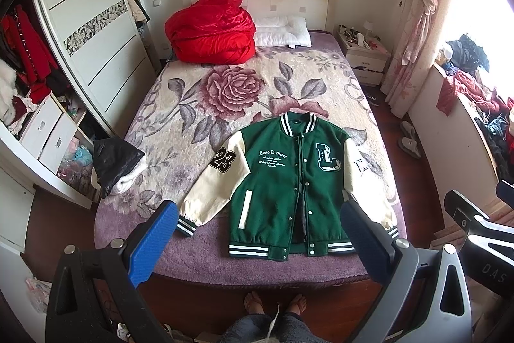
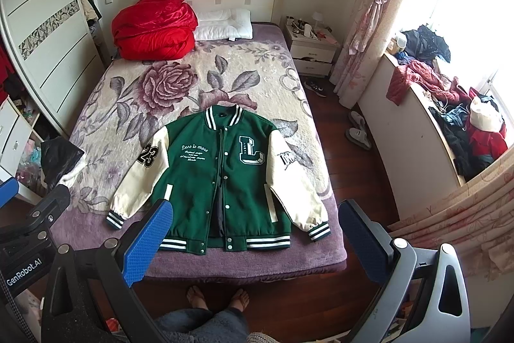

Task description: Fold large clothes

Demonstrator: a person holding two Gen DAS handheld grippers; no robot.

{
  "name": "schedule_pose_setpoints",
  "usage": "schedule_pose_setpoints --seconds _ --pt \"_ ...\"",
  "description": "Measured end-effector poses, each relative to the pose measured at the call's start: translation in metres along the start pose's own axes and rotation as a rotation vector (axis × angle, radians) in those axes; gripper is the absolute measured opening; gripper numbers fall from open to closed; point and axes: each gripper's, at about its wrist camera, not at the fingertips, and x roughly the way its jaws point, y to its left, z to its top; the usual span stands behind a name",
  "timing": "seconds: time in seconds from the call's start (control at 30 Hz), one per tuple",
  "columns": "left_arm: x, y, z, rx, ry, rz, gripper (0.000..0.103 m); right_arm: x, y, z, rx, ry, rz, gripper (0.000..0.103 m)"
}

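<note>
A green varsity jacket with cream sleeves lies flat, front up, at the near end of the bed; it also shows in the right wrist view. Its sleeves spread out to both sides. My left gripper is open and empty, held high above the bed's near edge in front of the jacket's hem. My right gripper is open and empty, also held above the near edge. Neither touches the jacket.
A red quilt and a white pillow lie at the headboard. A black and white garment sits at the bed's left edge. A wardrobe stands left, a nightstand and cluttered window ledge right. The person's bare feet stand on the floor.
</note>
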Motion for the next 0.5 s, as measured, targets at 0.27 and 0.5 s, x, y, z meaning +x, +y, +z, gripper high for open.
schedule_pose_setpoints --seconds 0.27,0.5 --pt "-0.0003 -0.0014 0.0026 -0.004 -0.002 -0.004 0.103 -0.0004 -0.0006 0.0004 -0.001 0.000 0.000 0.103" --pt "-0.0038 -0.0036 0.0082 -0.006 -0.003 -0.003 0.103 -0.0012 -0.0006 0.0041 -0.002 -0.004 -0.002 0.103"
